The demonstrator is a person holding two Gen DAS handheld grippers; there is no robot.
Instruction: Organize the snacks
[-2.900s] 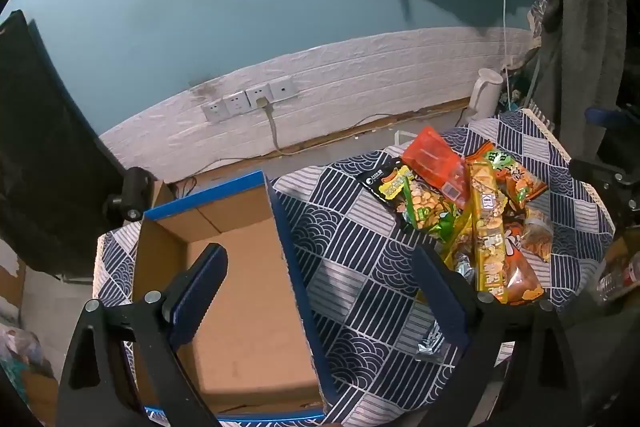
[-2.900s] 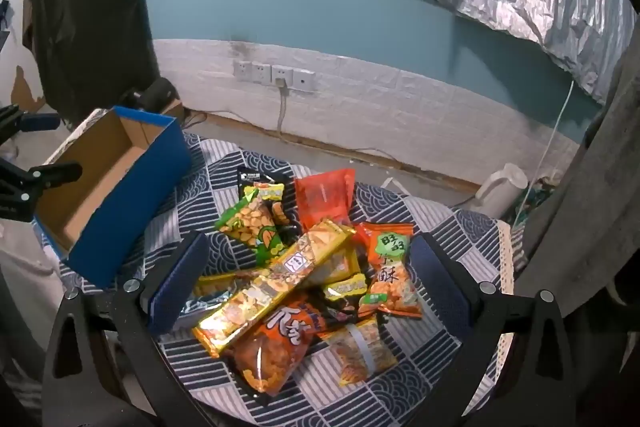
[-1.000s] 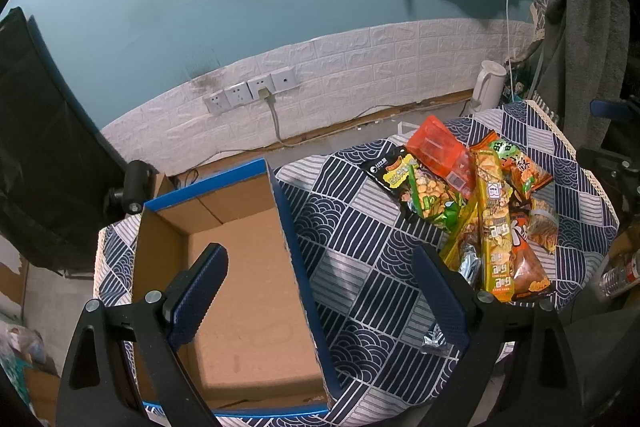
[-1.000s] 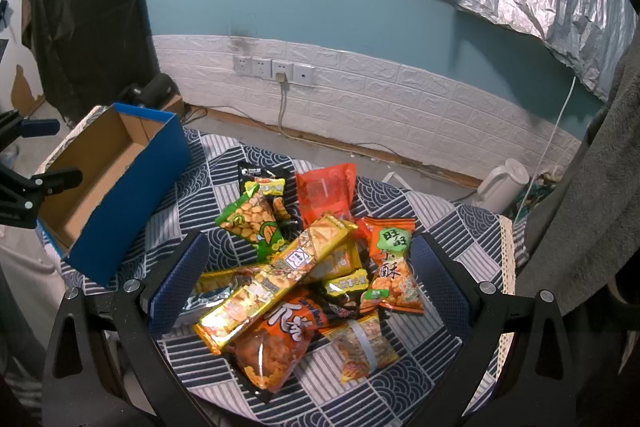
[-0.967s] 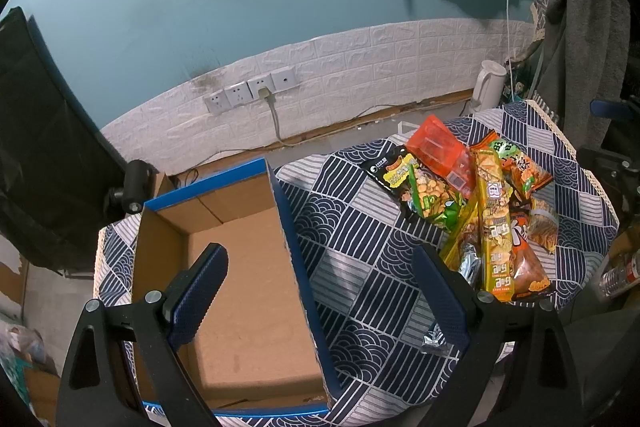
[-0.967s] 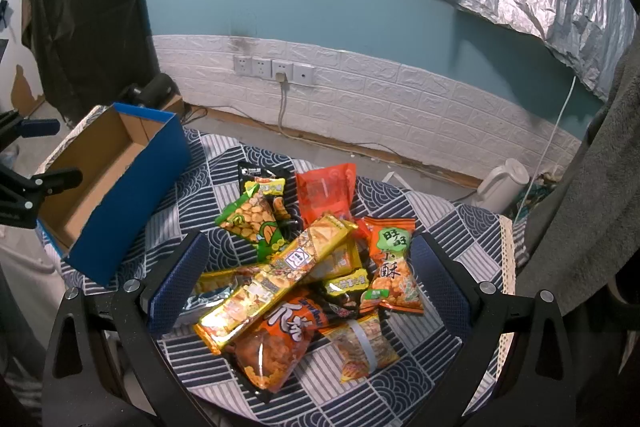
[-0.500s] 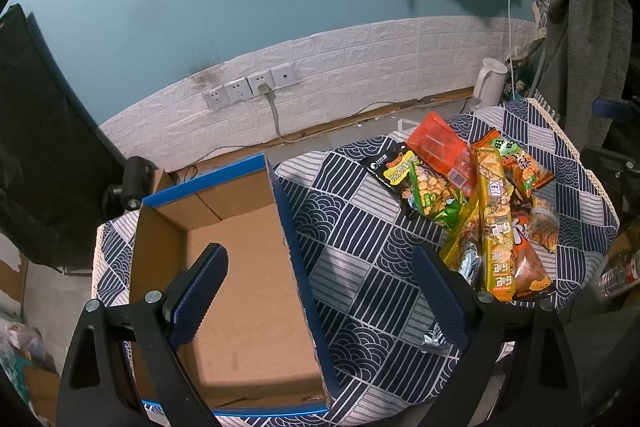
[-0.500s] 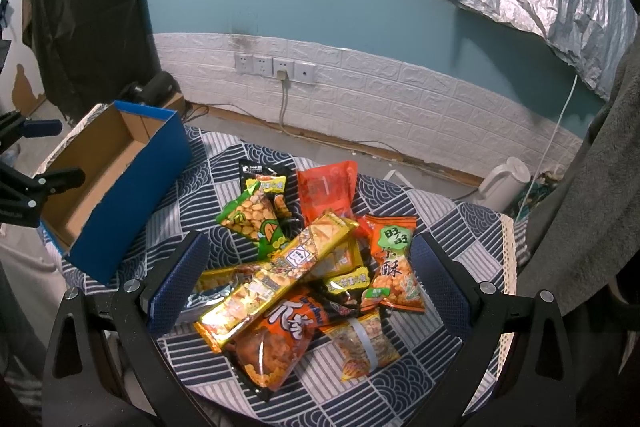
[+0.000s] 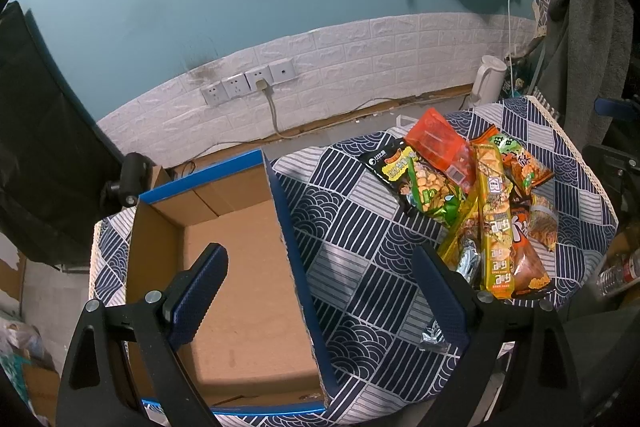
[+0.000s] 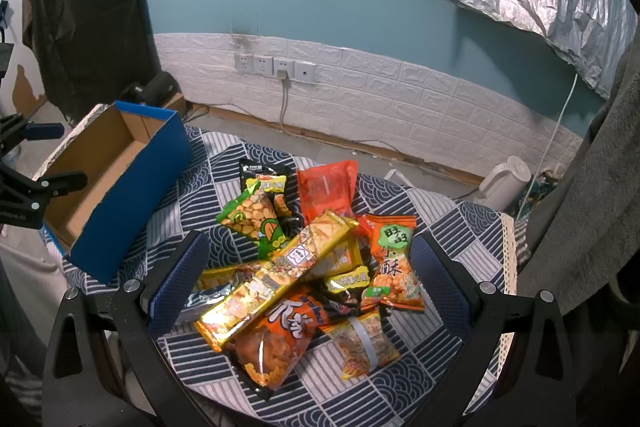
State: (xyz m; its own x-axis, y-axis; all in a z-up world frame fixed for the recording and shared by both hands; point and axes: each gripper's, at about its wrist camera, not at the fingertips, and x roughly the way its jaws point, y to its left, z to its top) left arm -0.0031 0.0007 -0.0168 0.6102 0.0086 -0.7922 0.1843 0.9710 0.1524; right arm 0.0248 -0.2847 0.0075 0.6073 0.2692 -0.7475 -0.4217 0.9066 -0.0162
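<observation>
Left wrist view: left tool spread wide, nothing between the blue pads, hovering over the right wall of an open cardboard box with blue outer sides. Box bare inside, sitting on the left part of a surface covered in navy-and-white patterned cloth. Heap of snack packets at the right: long yellow pack on top, green peanut bag and red-orange pouch toward the wall, silver wrapper apart near the front edge. White kettle on the floor beyond, wall sockets on the white brick strip.

Right wrist view: right tool likewise fully apart and gripping nothing, held above the snack heap. Long yellow pack lying diagonally across the pile, orange chip bag beneath its near end, orange-and-green bag at the right, green peanut bag and black packet behind. Box well apart at the left, left tool partly visible at the picture's left edge.
</observation>
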